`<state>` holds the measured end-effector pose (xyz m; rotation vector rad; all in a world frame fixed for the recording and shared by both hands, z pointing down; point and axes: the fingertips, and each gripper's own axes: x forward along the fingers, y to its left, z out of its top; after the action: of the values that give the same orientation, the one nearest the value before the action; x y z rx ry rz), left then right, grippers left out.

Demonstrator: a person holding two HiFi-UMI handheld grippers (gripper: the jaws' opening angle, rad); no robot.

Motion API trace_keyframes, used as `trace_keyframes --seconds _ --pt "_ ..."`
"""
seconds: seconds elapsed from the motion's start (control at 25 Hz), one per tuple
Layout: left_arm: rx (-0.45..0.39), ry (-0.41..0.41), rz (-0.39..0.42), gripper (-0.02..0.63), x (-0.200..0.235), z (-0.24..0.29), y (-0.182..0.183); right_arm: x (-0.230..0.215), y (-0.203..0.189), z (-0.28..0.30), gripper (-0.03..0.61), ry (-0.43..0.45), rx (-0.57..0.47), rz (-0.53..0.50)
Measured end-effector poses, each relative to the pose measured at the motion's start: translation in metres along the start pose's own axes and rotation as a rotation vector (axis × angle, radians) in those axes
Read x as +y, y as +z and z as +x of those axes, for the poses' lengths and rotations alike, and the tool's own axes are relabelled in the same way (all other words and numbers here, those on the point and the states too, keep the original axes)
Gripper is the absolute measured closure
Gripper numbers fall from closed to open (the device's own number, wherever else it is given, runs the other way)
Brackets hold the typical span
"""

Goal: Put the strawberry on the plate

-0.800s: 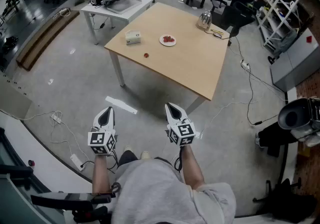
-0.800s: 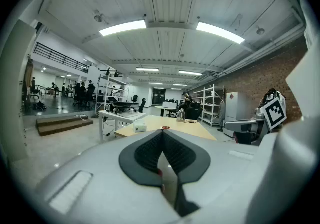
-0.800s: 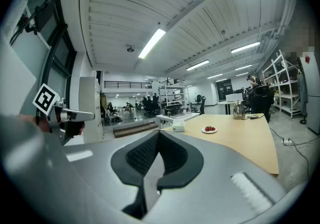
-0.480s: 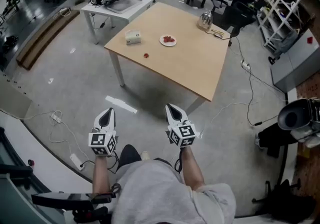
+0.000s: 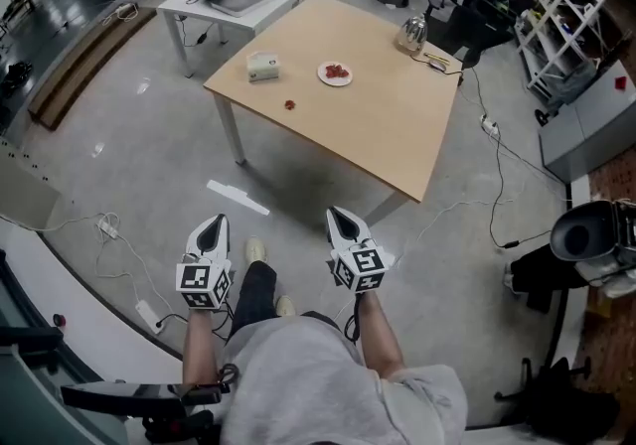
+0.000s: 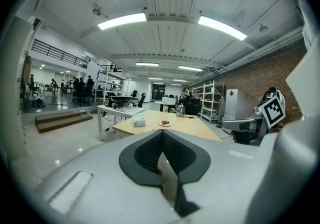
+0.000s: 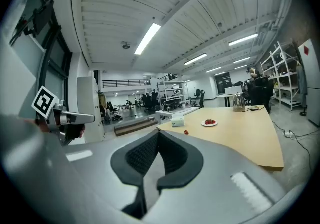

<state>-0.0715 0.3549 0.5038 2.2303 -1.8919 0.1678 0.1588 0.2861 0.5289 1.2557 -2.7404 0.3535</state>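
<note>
The lone strawberry (image 5: 290,105) lies on the tabletop (image 5: 388,125) near its front-left edge, apart from the plate (image 5: 324,77) of red fruit. A white box (image 5: 262,66) sits left of the plate and a kettle (image 5: 411,34) stands at the far corner. The left claw (image 5: 211,225) and right claw (image 5: 343,220) are both pressed together and empty, held low over the floor (image 5: 129,155), well apart from the tabletop. A white strip (image 5: 238,198) and a white cable (image 5: 107,228) lie on the floor between.

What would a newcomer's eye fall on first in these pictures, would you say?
The big wooden table on the open floor, bearing a white plate of strawberries and one lone strawberry to its left. Nearer, the left gripper and right gripper hover low over the floor, both shut and empty.
</note>
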Motion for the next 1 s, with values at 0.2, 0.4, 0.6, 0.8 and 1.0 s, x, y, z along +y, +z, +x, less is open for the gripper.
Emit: trace_keyframes --seconds 0.2,0.4,0.6,0.8,1.0 --pt "-0.001 -0.009 0.005 0.594 0.012 0.029 0.009 -0.012 0.005 0.023 0.572 -0.009 0.003 -0.005" --pt "-0.005 -0.034 0.009 0.594 0.025 0.066 0.02 -0.027 0.019 0.052 0.572 -0.026 -0.009 -0.009" --pt "-0.003 -0.071 0.013 0.594 0.037 0.108 0.036 -0.043 0.036 0.084 0.572 -0.056 -0.006 -0.014" --pt "-0.007 -0.115 0.023 0.594 0.048 0.147 0.053 -0.058 0.053 0.111 0.572 -0.089 -0.015 -0.013" --pt "-0.01 -0.153 0.028 0.594 0.061 0.181 0.067 -0.068 0.063 0.135 0.572 -0.12 -0.015 -0.014"
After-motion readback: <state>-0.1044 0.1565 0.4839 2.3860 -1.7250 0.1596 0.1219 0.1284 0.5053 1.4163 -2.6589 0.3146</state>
